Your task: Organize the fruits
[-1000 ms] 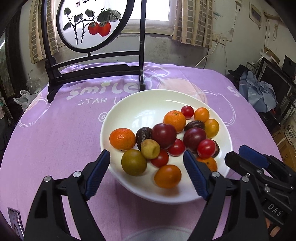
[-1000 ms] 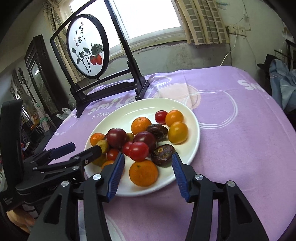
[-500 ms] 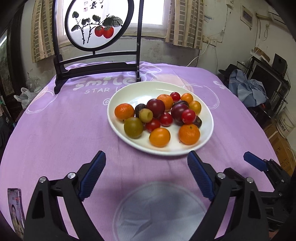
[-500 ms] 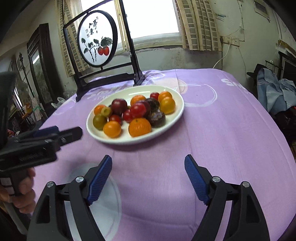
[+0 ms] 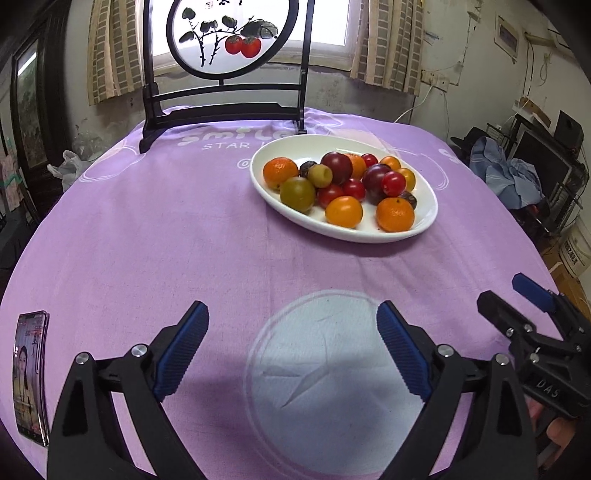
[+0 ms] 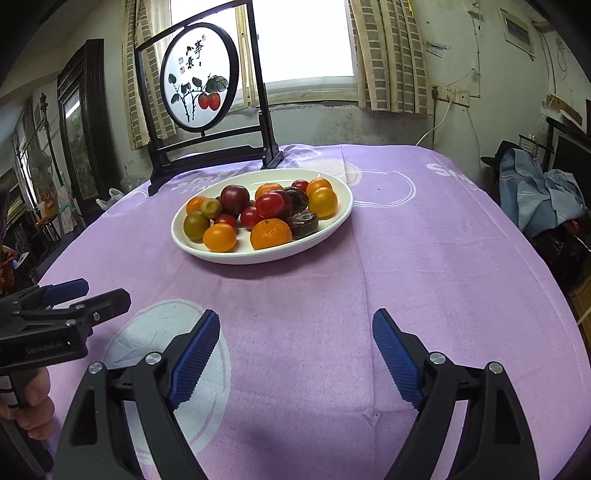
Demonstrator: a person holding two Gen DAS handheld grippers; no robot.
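Observation:
A white plate (image 5: 428,218) sits on the purple tablecloth, holding several fruits: oranges, red tomatoes, dark plums and green fruits. It also shows in the right wrist view (image 6: 343,214). An orange (image 5: 394,214) lies at the plate's near edge. My left gripper (image 5: 291,350) is open and empty, well short of the plate, above a pale circle on the cloth. My right gripper (image 6: 295,354) is open and empty, also short of the plate. The right gripper also shows at the right of the left wrist view (image 5: 524,314).
A black-framed round painted screen (image 5: 221,33) stands at the table's far side behind the plate. A phone (image 5: 31,376) lies at the near left edge. Clothes and shelves (image 5: 517,177) stand off the table to the right.
Both grippers have pulled back from the plate toward the near table edge. The plate looks smaller and farther now. Both stay open and empty.

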